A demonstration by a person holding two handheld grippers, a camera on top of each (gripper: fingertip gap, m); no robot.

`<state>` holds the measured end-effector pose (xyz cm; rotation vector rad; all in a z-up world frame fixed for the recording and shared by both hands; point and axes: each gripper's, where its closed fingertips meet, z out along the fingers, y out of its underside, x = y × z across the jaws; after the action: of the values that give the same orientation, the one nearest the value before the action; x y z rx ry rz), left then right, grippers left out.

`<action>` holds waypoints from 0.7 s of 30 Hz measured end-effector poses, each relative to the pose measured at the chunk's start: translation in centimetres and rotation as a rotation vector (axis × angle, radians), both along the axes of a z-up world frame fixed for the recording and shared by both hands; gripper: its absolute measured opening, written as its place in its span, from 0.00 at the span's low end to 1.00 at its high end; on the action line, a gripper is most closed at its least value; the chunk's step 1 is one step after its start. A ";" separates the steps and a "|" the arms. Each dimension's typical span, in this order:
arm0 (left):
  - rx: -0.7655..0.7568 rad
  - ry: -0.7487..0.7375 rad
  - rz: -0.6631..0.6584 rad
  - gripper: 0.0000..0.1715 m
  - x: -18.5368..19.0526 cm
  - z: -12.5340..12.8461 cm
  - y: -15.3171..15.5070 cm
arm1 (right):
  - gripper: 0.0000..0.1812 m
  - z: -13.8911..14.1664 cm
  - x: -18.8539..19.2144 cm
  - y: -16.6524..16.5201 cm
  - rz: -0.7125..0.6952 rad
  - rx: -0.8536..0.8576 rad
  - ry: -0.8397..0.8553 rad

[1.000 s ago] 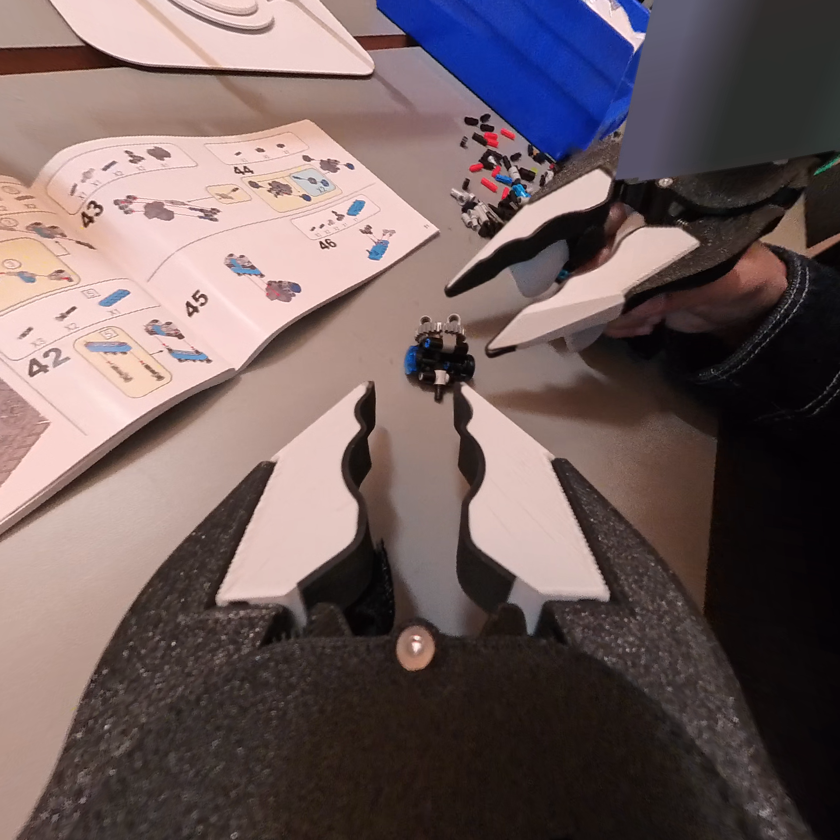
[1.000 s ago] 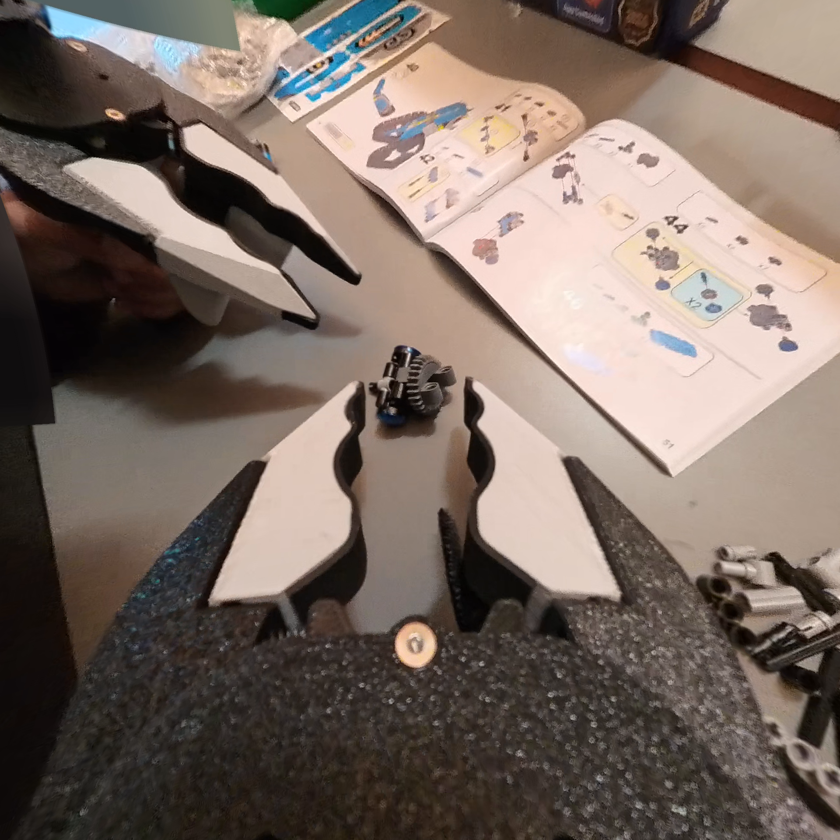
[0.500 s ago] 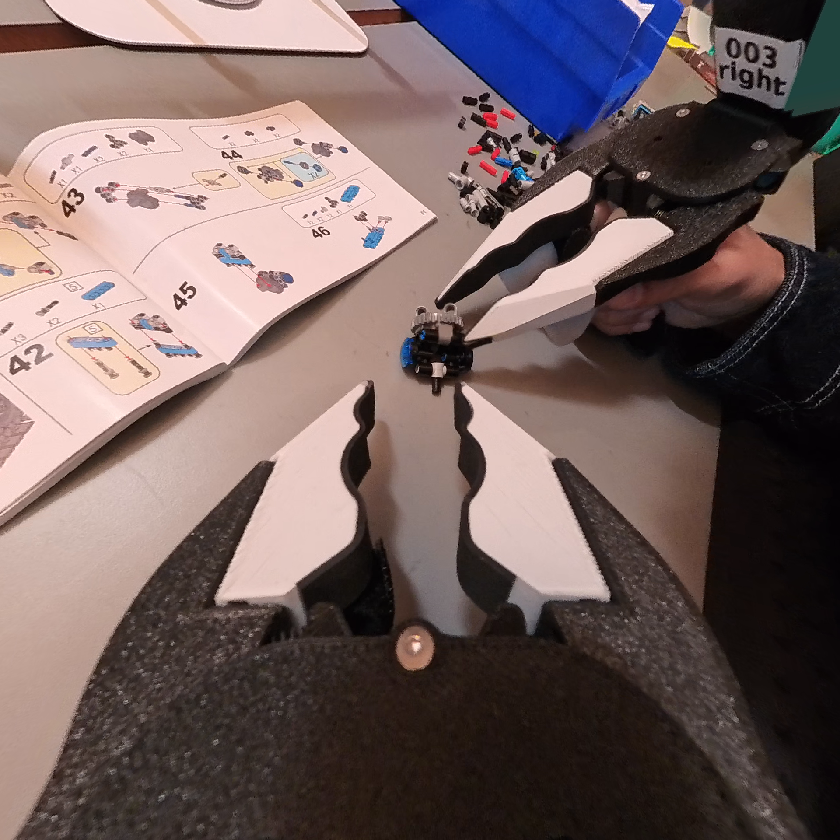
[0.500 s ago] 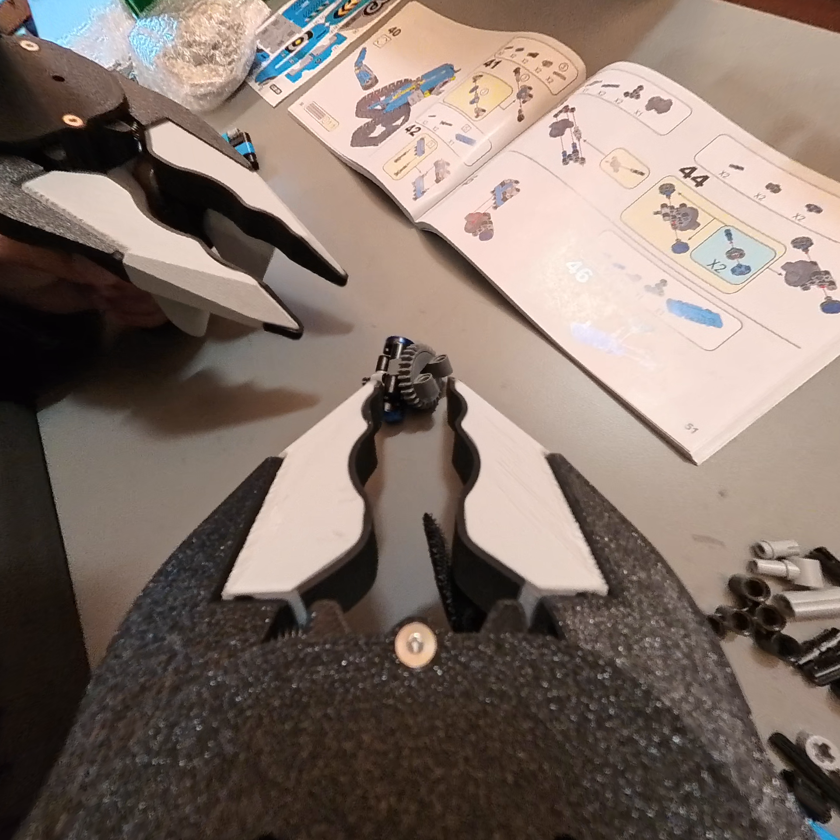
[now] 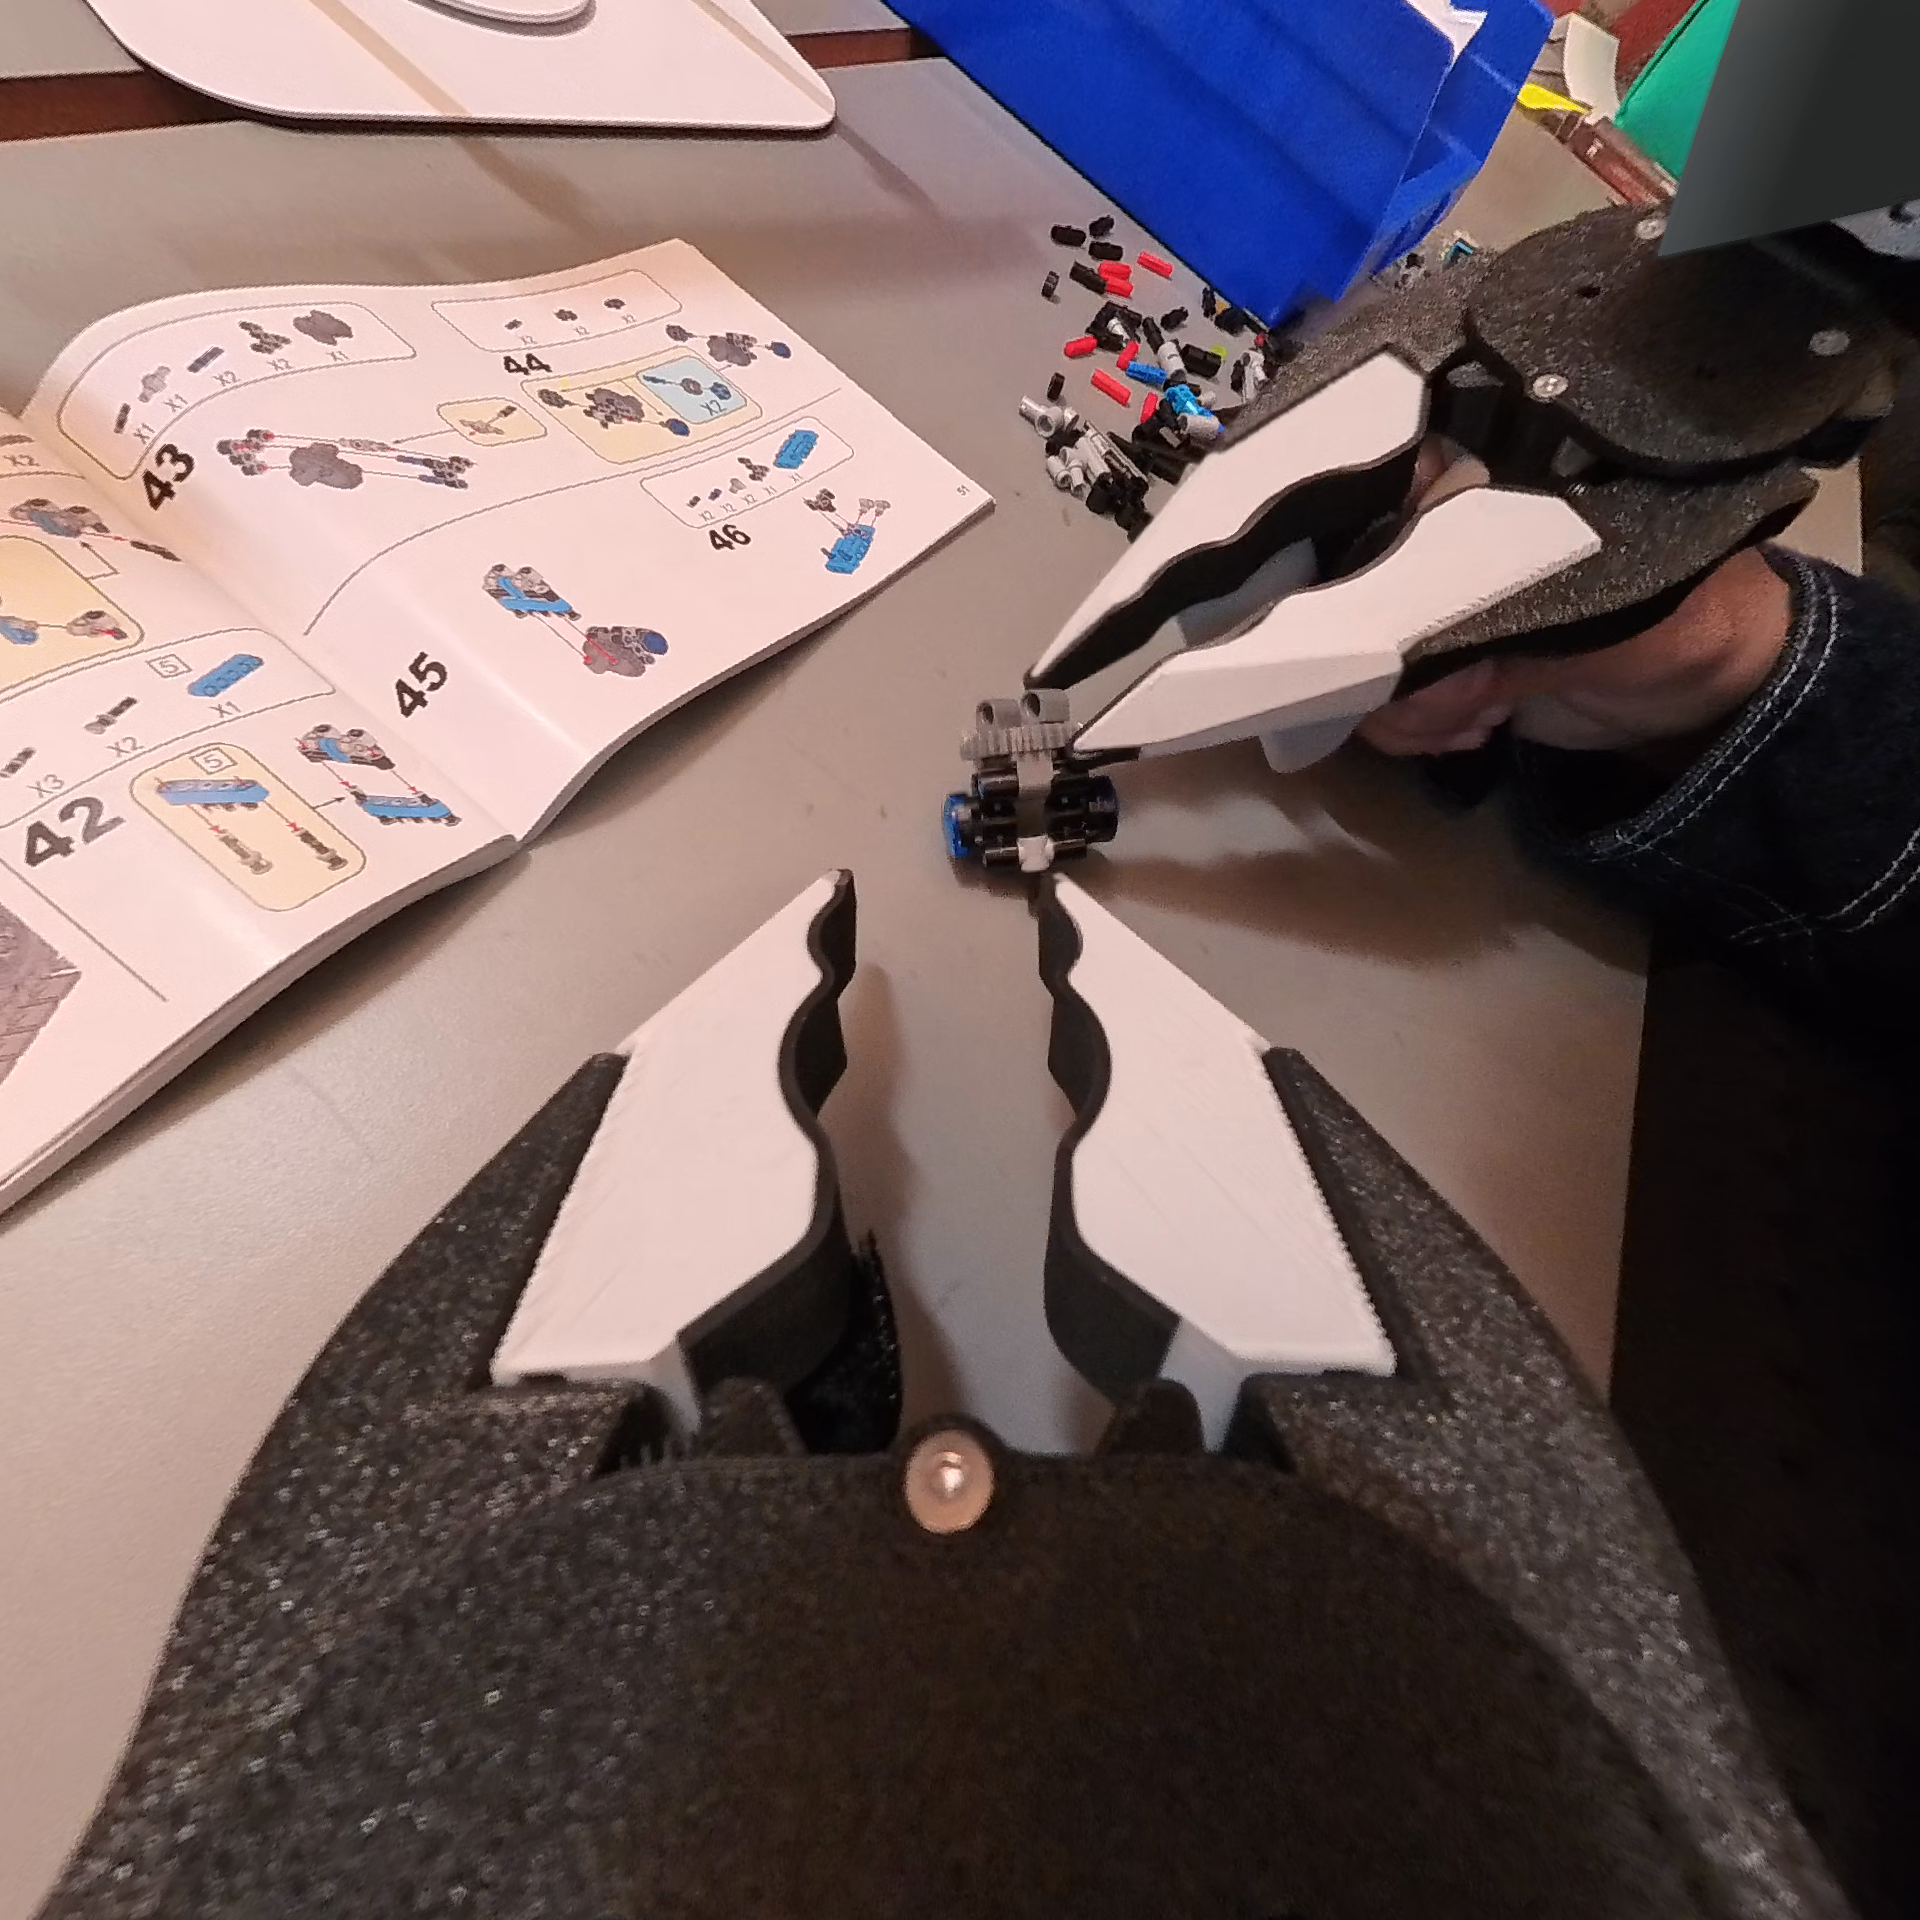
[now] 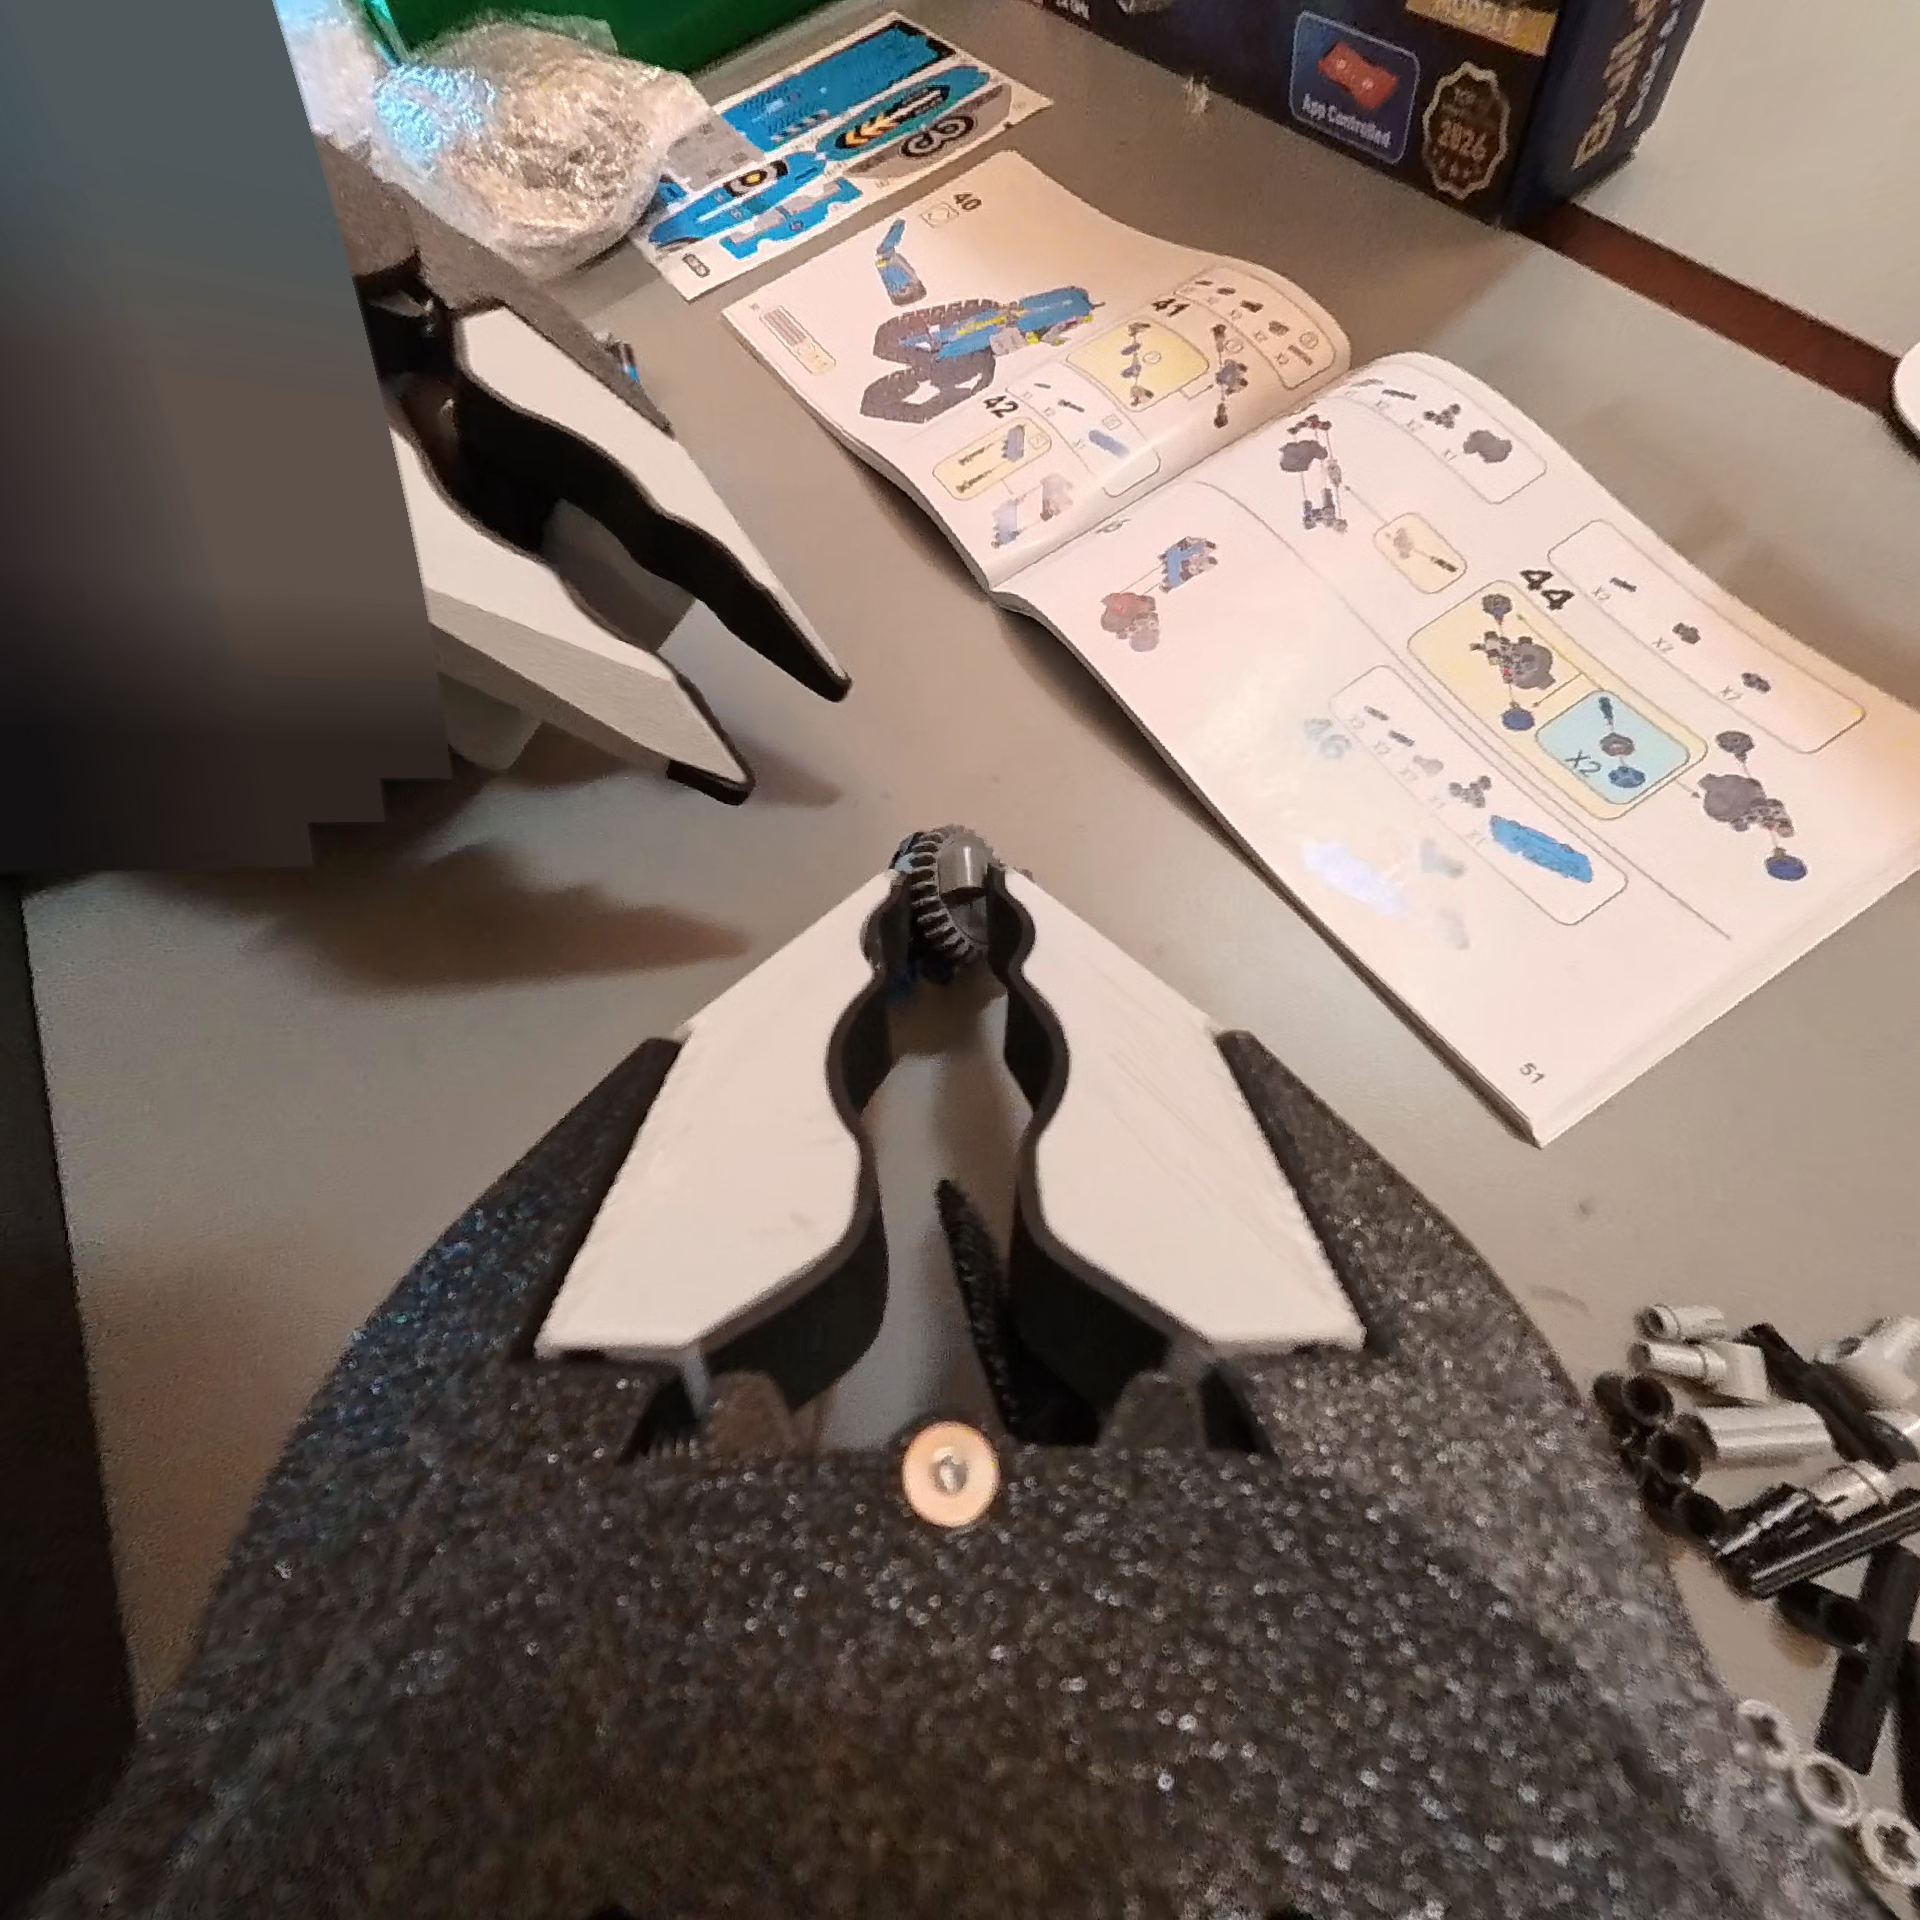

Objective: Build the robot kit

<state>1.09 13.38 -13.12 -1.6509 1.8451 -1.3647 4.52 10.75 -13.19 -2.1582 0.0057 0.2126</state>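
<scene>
Jaws of the right gripper (image 6: 940,883) clamp the gear assembly (image 5: 1029,795) on the bench (image 5: 727,1039), right of the booklet (image 5: 416,582), while the left gripper (image 5: 945,894), jaws apart, sits just near it.

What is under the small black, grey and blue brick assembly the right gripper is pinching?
The small black, grey and blue brick assembly rests on the bare grey table, nothing else visibly beneath. The right gripper pinches its grey gear top; its underside is hidden.

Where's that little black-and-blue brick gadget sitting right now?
The small brick assembly sits on the grey table, pinched by the right claw, just ahead of the open left claw.
</scene>
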 end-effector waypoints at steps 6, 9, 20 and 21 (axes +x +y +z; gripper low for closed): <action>-0.002 -0.022 -0.026 0.23 -0.1 0.4 -0.5 | 0.08 2.6 -1.2 0.4 0.067 0.141 -0.154; -0.027 -0.061 -0.072 0.26 -0.2 1.2 -1.5 | 0.08 3.4 -1.5 0.5 0.076 0.181 -0.169; -0.475 -0.132 -0.114 0.29 -0.5 5.4 -1.9 | 0.08 5.8 -3.8 0.5 0.159 0.323 -0.090; -0.528 -0.134 -0.116 0.29 -0.5 5.6 -1.8 | 0.08 6.1 -3.9 0.5 0.161 0.338 -0.076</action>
<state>0.60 11.59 -7.48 -1.6391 1.6114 -2.0948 0.60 11.25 -7.11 -1.8282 -0.2329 0.2076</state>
